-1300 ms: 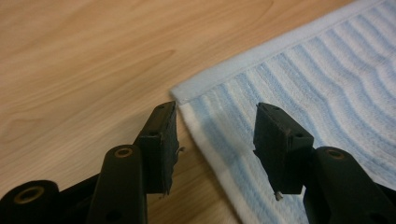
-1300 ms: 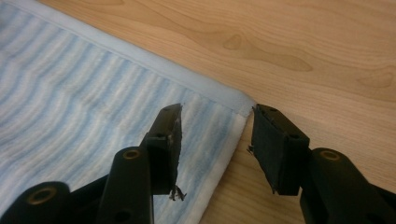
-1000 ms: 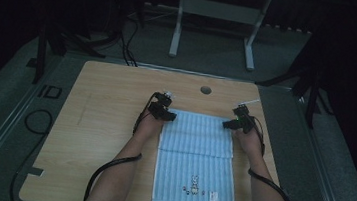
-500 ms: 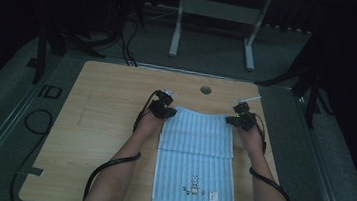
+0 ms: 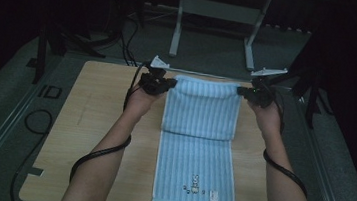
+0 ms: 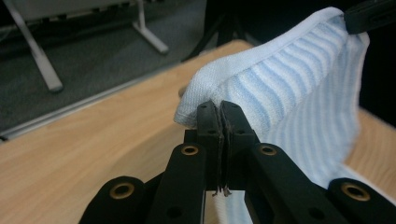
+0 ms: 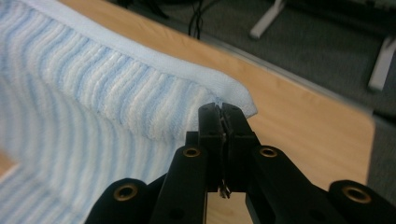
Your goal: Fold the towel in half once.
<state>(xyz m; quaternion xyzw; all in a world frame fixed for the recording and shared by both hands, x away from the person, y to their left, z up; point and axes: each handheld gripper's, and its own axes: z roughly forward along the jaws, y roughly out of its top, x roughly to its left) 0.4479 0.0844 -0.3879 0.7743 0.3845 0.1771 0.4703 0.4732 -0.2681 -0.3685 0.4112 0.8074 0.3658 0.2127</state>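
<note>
Pale blue striped towel (image 5: 198, 133) with white hems, lifted at its far end above the wooden counter (image 5: 92, 136). We note the left gripper (image 5: 168, 83) clamped on the towel's far left corner and the right gripper (image 5: 244, 91) clamped on the far right corner; both sets of jaws have just been closing and now pinch terry cloth between them.

In the left gripper view the jaws meet tight on the folded corner of the towel (image 6: 261, 88), hem bunched just above the tips of the left gripper (image 6: 218, 106). In the right gripper view the right gripper (image 7: 219, 108) bites the white hem of the towel (image 7: 107, 88) at its corner, the cloth sagging away to the left.

From the high view the raised half hangs between the two grippers like a curtain, top edge near taut, slightly dipped in the middle. The near half lies flat on the counter, small dark print and a label near its near edge. Counter otherwise bare wood around the towel; no containers on it
</note>
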